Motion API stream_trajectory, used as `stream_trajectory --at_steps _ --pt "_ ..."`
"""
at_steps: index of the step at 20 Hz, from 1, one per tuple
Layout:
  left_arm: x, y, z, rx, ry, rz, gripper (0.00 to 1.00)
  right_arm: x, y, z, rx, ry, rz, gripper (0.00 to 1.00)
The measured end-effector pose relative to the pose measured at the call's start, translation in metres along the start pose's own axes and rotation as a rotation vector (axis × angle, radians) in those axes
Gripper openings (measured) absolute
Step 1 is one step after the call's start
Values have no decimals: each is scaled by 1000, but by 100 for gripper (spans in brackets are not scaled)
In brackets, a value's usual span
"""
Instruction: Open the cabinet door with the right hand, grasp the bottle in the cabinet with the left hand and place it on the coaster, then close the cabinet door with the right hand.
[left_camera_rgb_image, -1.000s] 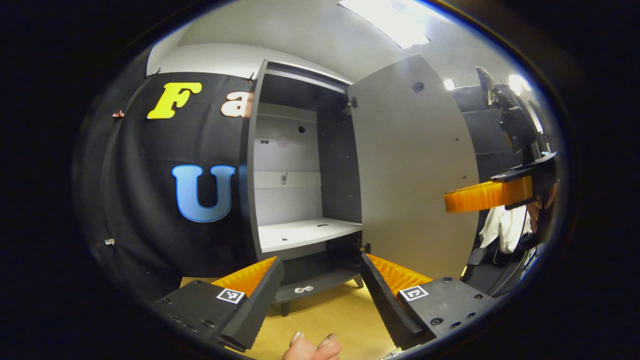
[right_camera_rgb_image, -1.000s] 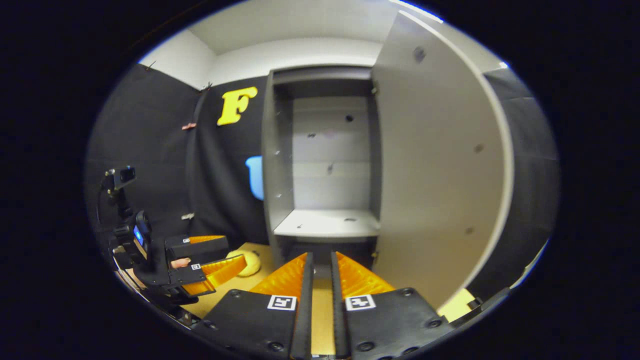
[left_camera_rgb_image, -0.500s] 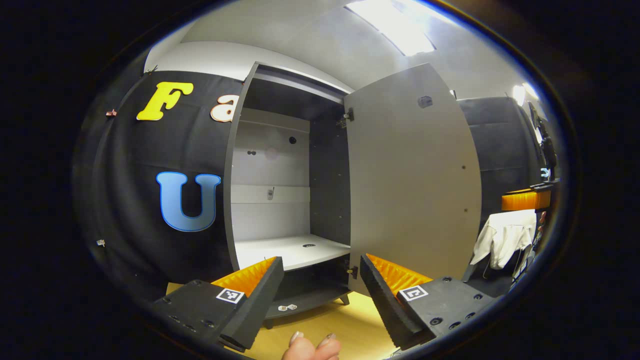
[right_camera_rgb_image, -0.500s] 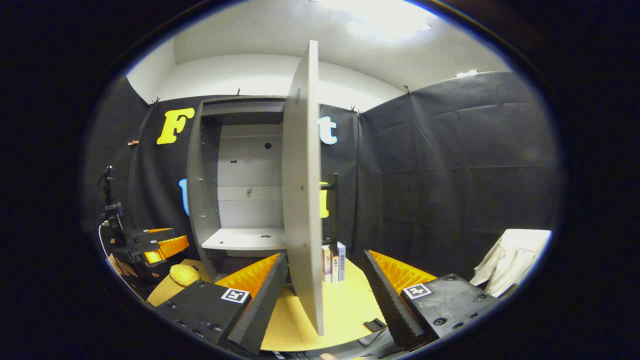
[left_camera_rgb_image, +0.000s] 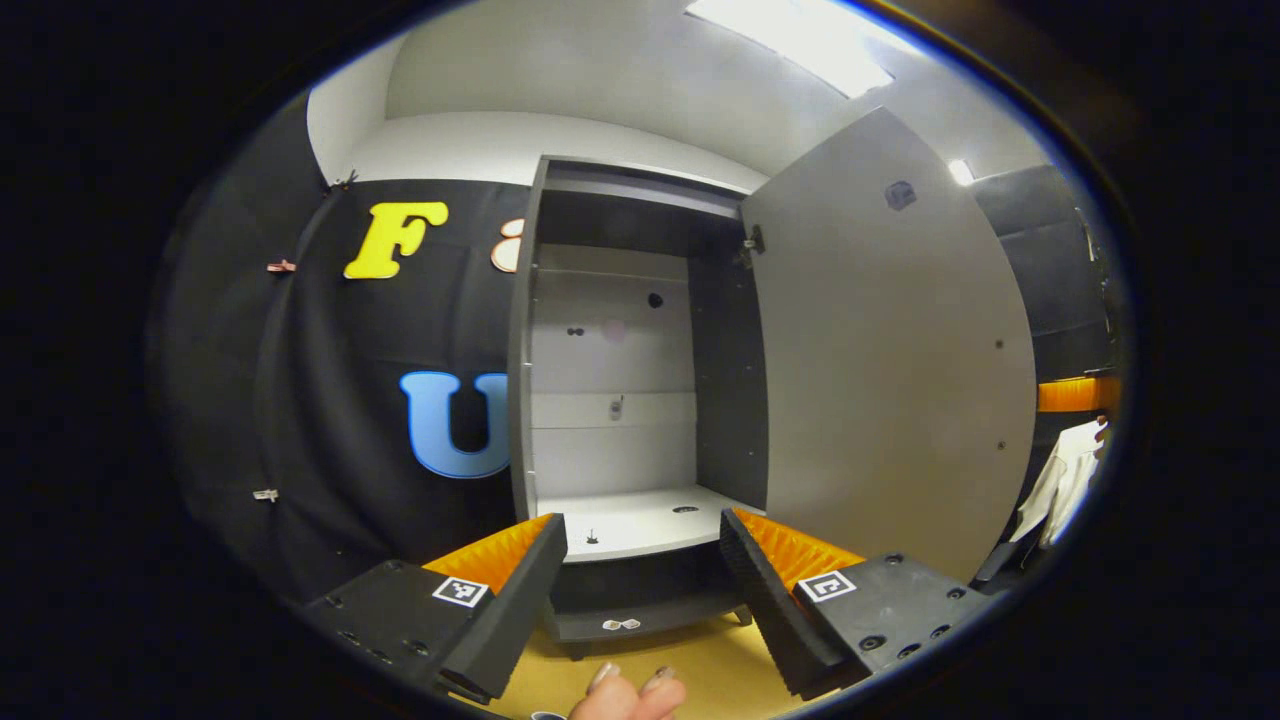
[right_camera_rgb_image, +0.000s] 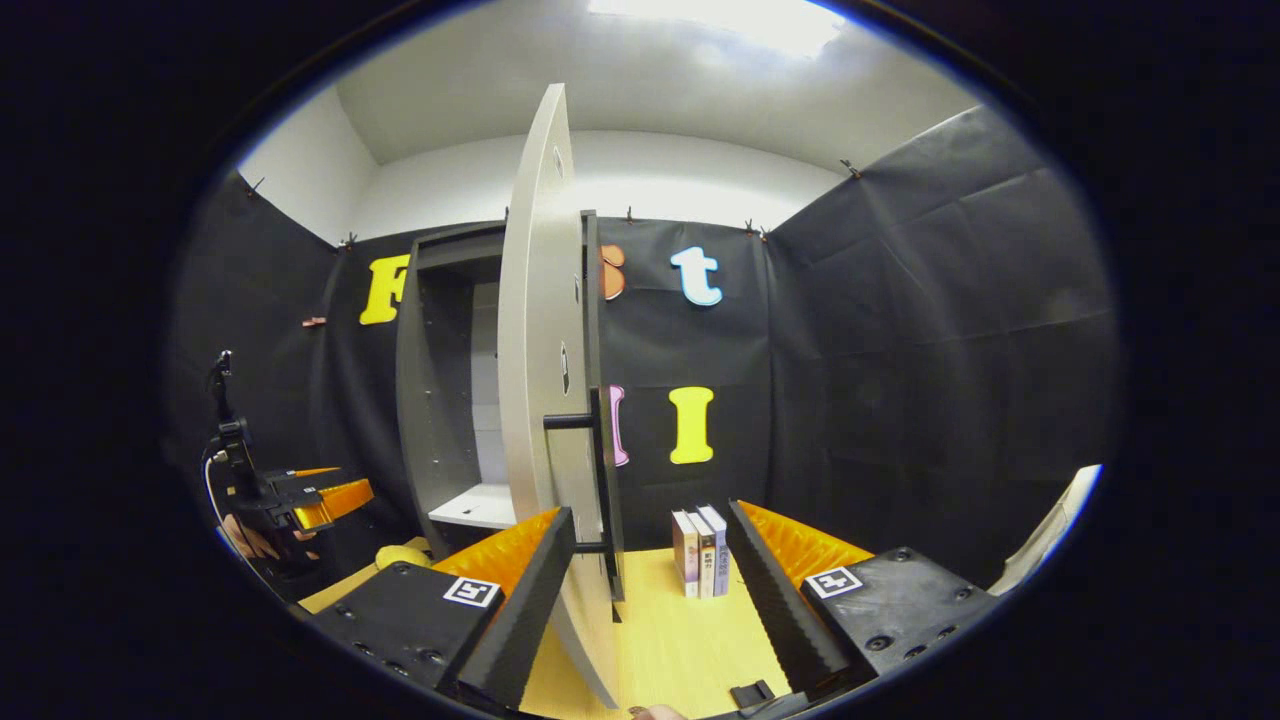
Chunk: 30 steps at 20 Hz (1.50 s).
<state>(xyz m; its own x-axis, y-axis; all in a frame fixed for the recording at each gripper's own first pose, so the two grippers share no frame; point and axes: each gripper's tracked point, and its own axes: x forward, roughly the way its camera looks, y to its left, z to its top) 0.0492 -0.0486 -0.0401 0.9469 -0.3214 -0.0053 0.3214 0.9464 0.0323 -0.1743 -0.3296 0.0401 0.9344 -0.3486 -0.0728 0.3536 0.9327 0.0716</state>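
Cabinet (left_camera_rgb_image: 620, 400): it stands on the yellow table (right_camera_rgb_image: 670, 640), against the black wall. It is the big thing everything else is placed by.
Door (left_camera_rgb_image: 880, 350): swung wide open, off to the right of the cabinet's opening. In the right gripper view its edge points at the camera.
Handle (right_camera_rgb_image: 598, 470): a dark bar on the outer face of the door (the side turned away from the shelf).
Shelf (left_camera_rgb_image: 640, 520): white, inside the cabinet, low down. It has a few small dark spots on it.
Bottle: I cannot tell where it is from these pictures.
Left gripper (left_camera_rgb_image: 643, 560): fingers spread wide, holding nothing, right in front of the cabinet's opening. A thumb (left_camera_rgb_image: 625, 695) shows below it.
Right gripper (right_camera_rgb_image: 650, 565): fingers spread wide, holding nothing. The door's edge and handle sit between them, farther back, not touching.
Books (right_camera_rgb_image: 700, 550): three, standing upright on the table to the right of the cabinet.
Yellow lump (right_camera_rgb_image: 405, 555): on the table, left of the cabinet (too small to name).
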Motion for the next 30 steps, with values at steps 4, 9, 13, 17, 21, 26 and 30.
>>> stream_trajectory --at_steps 4,9,13,17,21,26,30 --pt "-17 14 -3 12 16 98 96 15 7 5 13 -11 105 95" --pt "-22 25 -8 32 18 133 99 21 13 3 0 5 140 94" --pt "-12 34 -11 62 25 111 96 18 31 4 -35 2 129 89" --pt "4 48 -15 46 38 66 96 19 71 -2 -28 16 129 90" --pt "12 71 -18 14 38 21 96 21 107 -8 -43 18 118 90" --pt "13 111 -27 32 54 -3 96 32 155 -14 -27 12 109 90" --pt "8 142 -20 60 34 -12 96 47 201 -22 -41 8 131 90"
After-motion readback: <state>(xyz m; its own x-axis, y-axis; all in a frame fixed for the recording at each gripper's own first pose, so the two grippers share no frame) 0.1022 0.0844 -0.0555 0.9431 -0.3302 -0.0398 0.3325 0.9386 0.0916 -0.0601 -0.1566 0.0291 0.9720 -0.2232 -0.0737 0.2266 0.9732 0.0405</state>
